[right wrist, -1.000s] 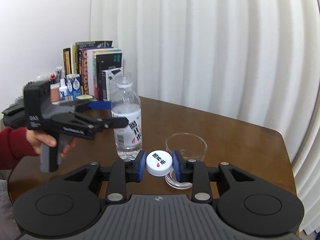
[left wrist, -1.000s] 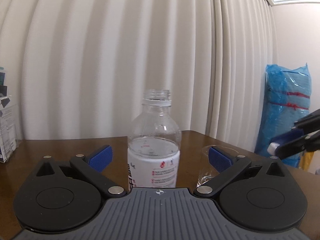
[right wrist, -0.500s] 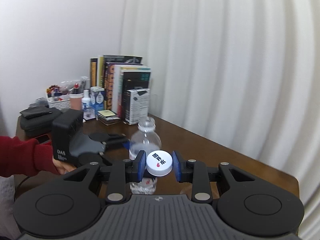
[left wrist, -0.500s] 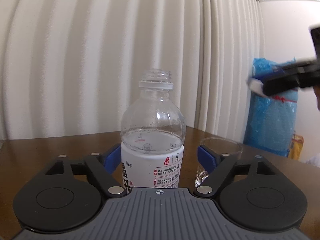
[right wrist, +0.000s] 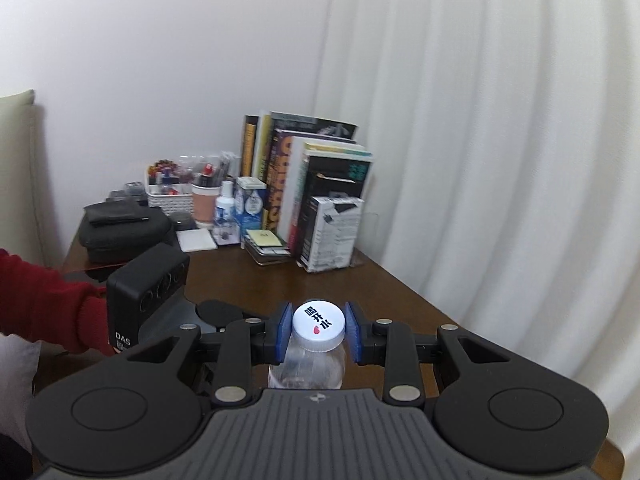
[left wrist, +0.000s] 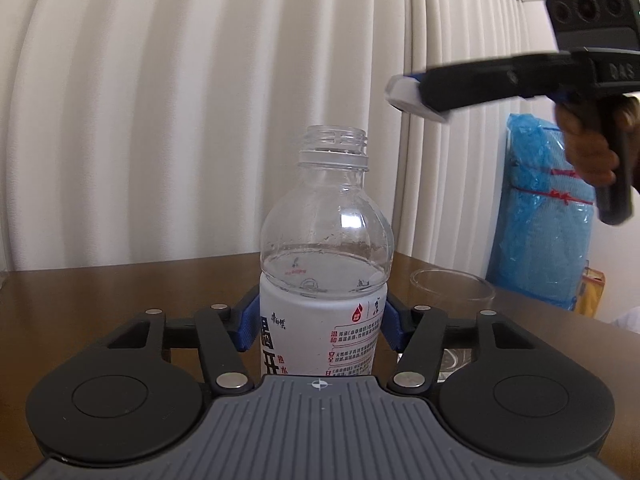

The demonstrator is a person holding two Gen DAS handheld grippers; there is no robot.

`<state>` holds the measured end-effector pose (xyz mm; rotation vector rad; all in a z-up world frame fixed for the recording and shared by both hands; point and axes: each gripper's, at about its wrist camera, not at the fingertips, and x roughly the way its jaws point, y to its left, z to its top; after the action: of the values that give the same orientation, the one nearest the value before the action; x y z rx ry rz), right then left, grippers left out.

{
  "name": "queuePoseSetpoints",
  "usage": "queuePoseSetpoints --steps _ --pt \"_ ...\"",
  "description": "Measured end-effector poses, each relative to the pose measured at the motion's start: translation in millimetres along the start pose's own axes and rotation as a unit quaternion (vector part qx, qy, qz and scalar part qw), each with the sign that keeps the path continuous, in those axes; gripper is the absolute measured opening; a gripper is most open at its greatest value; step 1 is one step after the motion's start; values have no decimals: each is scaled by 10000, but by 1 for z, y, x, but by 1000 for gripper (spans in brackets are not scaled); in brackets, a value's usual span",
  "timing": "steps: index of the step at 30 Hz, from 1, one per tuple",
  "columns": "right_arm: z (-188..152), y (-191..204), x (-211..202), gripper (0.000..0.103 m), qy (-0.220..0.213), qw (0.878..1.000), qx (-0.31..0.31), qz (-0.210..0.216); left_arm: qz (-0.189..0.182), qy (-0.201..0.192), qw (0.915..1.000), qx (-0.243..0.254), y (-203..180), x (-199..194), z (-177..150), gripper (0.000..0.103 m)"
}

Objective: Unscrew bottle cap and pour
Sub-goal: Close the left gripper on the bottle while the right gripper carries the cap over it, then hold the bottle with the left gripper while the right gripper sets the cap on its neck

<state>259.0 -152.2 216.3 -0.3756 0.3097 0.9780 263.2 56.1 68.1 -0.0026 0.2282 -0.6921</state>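
Observation:
A clear plastic water bottle (left wrist: 324, 240) with a white label stands upright on the brown table, its neck open and threads bare. My left gripper (left wrist: 318, 328) is shut on the bottle's labelled body. My right gripper (right wrist: 319, 330) is shut on the white bottle cap (right wrist: 319, 322) and holds it in the air above the bottle (right wrist: 308, 368). In the left wrist view the right gripper (left wrist: 416, 100) hangs up and to the right of the bottle's mouth. A clear glass cup (left wrist: 450, 286) stands right of the bottle.
Books (right wrist: 304, 184), a white box (right wrist: 332, 232), small bottles and a black case (right wrist: 120, 232) crowd the table's far left corner. A blue plastic bundle (left wrist: 548, 216) stands beyond the table's right edge. White curtains hang behind.
My left gripper closed in and shut on the bottle. My right gripper rose with the cap and moved over the bottle.

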Motion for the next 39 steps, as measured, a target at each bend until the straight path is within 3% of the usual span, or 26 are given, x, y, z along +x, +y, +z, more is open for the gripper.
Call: queuePoseSetpoints --steps 4,16,39 --pt "7 -7 10 32 96 9991 -295 305 -20 1 10000 -6 -2 -3 1 58" --pt "9 -30 34 32 369 9944 -213 965 -62 11 10000 -33 0 -4 3 58" --pt "-3 -52 37 32 113 9890 9 1477 -50 23 10000 -16 -2 -2 6 58"
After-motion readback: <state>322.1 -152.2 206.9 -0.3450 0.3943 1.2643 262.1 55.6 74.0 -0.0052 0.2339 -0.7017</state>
